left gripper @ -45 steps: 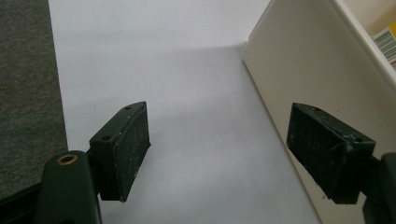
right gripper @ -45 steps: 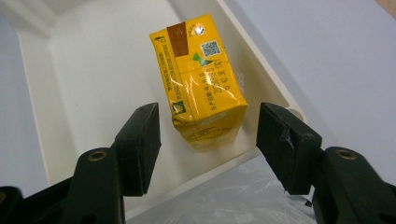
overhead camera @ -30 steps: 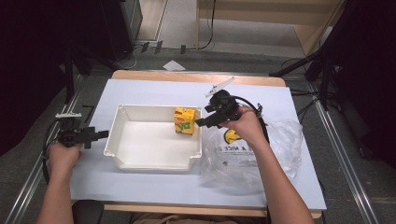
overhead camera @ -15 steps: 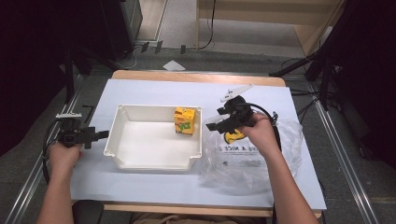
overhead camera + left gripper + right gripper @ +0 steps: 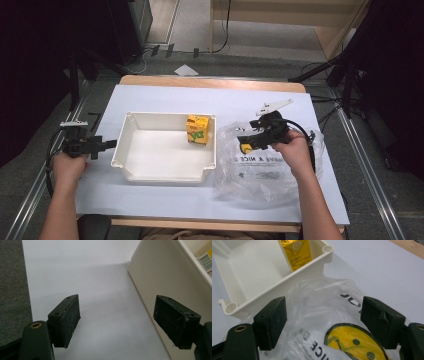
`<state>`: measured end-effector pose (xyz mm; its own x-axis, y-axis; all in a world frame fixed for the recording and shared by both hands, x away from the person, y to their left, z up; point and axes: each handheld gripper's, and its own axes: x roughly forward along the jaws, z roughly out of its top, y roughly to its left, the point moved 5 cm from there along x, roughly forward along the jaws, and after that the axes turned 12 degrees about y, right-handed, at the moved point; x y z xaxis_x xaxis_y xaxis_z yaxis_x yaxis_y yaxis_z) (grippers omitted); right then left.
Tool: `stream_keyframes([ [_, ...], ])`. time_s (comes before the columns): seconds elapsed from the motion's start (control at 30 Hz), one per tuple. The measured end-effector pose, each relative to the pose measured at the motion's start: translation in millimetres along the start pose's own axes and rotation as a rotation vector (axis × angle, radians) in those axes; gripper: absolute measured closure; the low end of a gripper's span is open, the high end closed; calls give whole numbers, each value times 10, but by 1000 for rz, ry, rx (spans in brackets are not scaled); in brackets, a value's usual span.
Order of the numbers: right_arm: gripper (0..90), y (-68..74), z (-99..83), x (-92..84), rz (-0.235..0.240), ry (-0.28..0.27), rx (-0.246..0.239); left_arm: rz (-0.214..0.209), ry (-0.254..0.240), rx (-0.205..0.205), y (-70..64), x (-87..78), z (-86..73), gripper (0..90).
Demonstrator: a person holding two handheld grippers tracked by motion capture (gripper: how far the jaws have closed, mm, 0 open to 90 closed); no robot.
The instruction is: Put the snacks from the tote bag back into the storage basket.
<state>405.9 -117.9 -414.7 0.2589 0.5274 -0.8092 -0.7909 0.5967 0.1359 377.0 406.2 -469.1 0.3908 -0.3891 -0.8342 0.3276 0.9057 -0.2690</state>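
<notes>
Step in hand: the right gripper (image 5: 248,142) hung over the clear plastic bag (image 5: 270,167) near the table's right edge, which I judged to be a reach for the bag, the yellow juice carton (image 5: 197,129) already standing in the white bin (image 5: 165,172).
Right gripper: its jaws were spread wide with nothing between the pads (image 5: 272,322) (they had just been opening), the bag's yellow smiley print (image 5: 354,341) lying below them.
Left gripper: the left gripper (image 5: 102,145) sat at the table's left edge just beside the bin's left wall, jaws spread and empty, pads (image 5: 68,317) above the bare white table (image 5: 165,97).
Doing it well: probably best to come down on a raised fold of film, not the flat printed face, and close slowly so the thin plastic bunches rather than slips.
Carton: upright in the bin's far right corner.
Hard to make out: the bag's mouth and whether anything lay inside; glare and creases blurred the film, and the print's lettering was only partly readable.
</notes>
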Motion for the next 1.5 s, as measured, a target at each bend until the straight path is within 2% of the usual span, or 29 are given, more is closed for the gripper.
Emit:
stream_keyframes([
  [0.2, 224, -147, -163, -9, -22, -5, 29, 1, -4, 1, -2, -2, 3, 226],
  [0.37, 224, -273, -278, -3, -18, -11, 71, 1, -3, 2, -1, -9, 1, 226],
  [0.67, 224, -432, -408, -5, -35, -11, 114, 2, 0, 2, 6, 5, 1, 226],
  [1.07, 224, -448, -438, 63, -40, 24, 117, 0, -3, 3, 5, 0, 3, 226],
  [1.5, 224, -422, -427, 105, -43, 38, 115, 2, -2, 4, 5, 11, 2, 226],
])
